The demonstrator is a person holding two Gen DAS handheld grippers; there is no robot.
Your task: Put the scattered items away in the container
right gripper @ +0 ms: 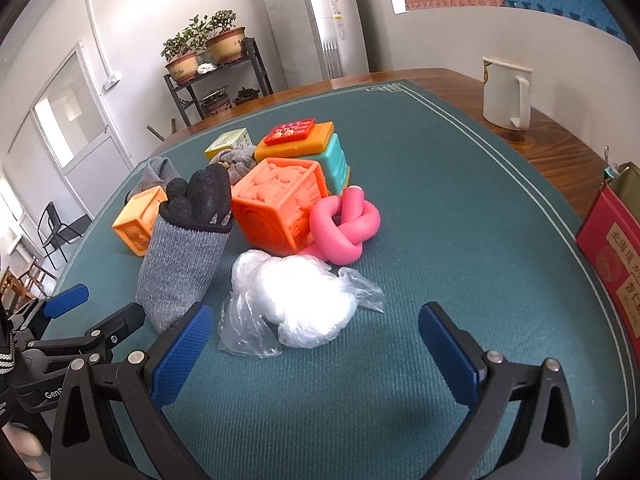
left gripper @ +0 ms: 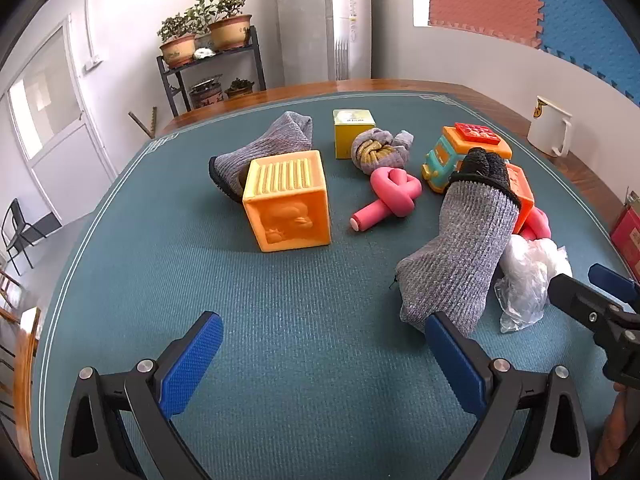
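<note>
A green mat (left gripper: pixel 280 320) covered the wooden tabletop (right gripper: pixel 560 152), with the scattered things gathered toward its middle and right side. The left gripper (left gripper: pixel 324 356) and the right gripper (right gripper: pixel 316 344) both hovered low over the mat, each with its blue fingers (left gripper: pixel 192 364) spread wide and holding nothing. A grey sock (left gripper: pixel 456 256) stuffed with a black glove (left gripper: pixel 484 168) lay just ahead of the left gripper's right finger, leaning against the red-orange block (right gripper: pixel 280 208). A crumpled plastic bag (right gripper: pixel 296 300) sat between the right gripper's fingers, just beyond their tips, beside the sock. The yellow-orange block (left gripper: pixel 288 200) stood apart to the left, in front of another grey sock (left gripper: pixel 260 148). A toy bus (left gripper: pixel 452 156) with an orange roof stood behind the red-orange block. One pink foam knot (right gripper: pixel 344 224) touched that block; a second knot (left gripper: pixel 388 196) lay near a balled sock (left gripper: pixel 380 148) and a small yellow box (left gripper: pixel 352 128). A white mug (right gripper: pixel 506 94) stood on bare wood. Which thing served as the container could not be told.
</note>
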